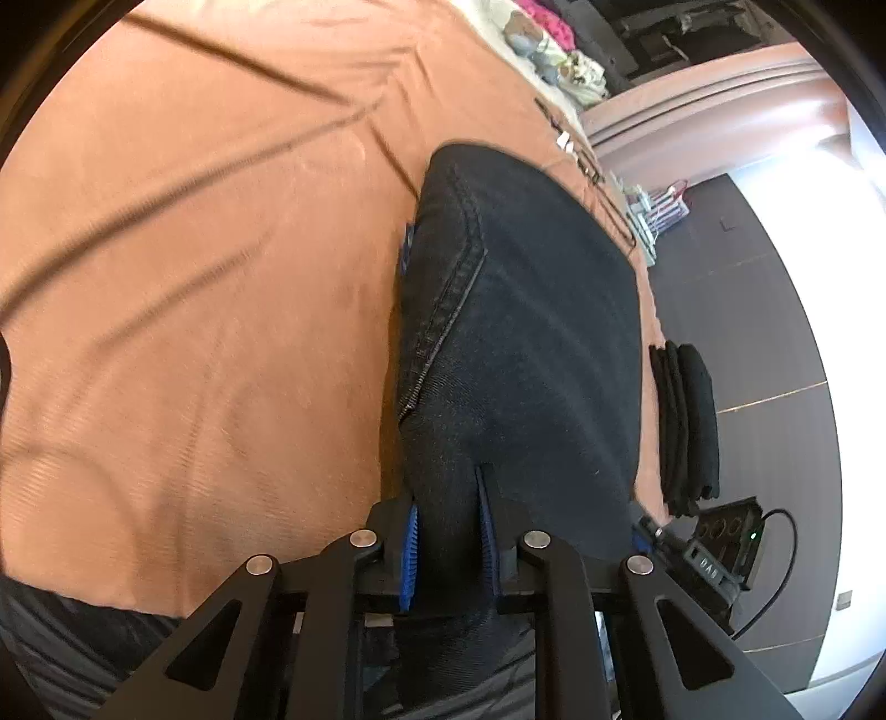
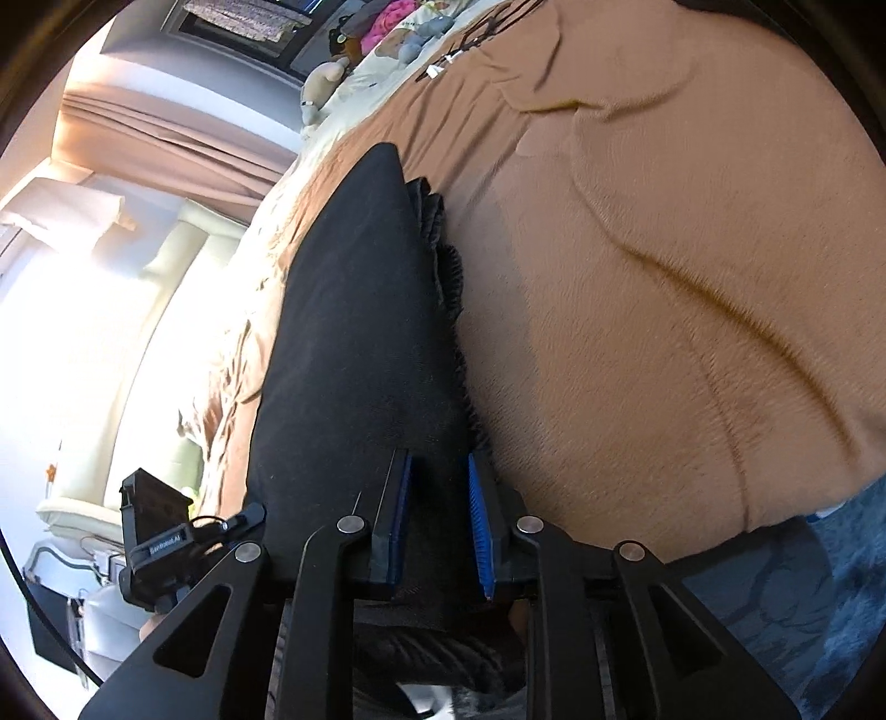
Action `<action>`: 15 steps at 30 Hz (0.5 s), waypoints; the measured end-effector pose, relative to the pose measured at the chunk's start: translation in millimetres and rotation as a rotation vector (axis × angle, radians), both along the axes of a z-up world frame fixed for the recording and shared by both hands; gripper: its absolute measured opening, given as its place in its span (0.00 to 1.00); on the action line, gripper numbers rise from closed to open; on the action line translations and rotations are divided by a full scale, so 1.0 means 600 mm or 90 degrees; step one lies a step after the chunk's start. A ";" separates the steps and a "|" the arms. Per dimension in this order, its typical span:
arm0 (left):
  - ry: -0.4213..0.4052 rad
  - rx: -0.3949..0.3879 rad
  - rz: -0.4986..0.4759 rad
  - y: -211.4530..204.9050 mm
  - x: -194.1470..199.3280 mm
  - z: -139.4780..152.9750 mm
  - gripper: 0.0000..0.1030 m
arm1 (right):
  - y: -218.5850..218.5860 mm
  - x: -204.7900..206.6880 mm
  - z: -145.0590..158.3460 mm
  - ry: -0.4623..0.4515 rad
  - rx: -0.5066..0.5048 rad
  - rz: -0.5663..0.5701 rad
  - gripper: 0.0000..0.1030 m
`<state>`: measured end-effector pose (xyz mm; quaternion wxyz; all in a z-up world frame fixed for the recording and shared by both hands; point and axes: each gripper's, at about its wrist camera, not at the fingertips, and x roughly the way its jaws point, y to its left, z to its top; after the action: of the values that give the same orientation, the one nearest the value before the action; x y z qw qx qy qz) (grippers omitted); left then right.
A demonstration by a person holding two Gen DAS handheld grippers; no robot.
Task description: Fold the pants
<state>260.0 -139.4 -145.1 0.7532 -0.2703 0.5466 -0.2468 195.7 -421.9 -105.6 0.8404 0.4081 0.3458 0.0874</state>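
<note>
Dark navy pants (image 1: 526,332) hang stretched between my two grippers above a brown bedspread (image 1: 194,277). My left gripper (image 1: 448,531) is shut on one edge of the pants; a seam and zipper run up the cloth in front of it. My right gripper (image 2: 440,515) is shut on the other edge of the pants (image 2: 365,332), which look black in this view, with the gathered waistband along the right side. The bedspread (image 2: 664,277) lies beneath.
A stack of folded black clothes (image 1: 686,421) lies at the bed's edge. Soft toys and clothes (image 1: 554,50) sit at the far end of the bed. A power strip with cable (image 1: 731,531) lies on the dark floor. Curtains and a bright window (image 2: 83,277) are at left.
</note>
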 end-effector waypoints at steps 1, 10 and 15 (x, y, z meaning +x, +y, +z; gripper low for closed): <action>-0.003 -0.001 0.001 0.005 0.001 0.004 0.18 | 0.007 0.002 0.000 0.002 -0.002 0.004 0.16; -0.001 0.014 0.009 0.058 -0.009 0.012 0.18 | 0.062 0.022 -0.009 0.016 -0.001 0.049 0.16; 0.021 0.026 0.007 0.083 -0.003 0.000 0.25 | 0.059 0.040 0.012 0.022 -0.040 0.065 0.17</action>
<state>258.0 -89.5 -144.8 0.7508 -0.2618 0.5624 -0.2269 219.6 -386.3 -98.5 0.8411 0.3646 0.3835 0.1120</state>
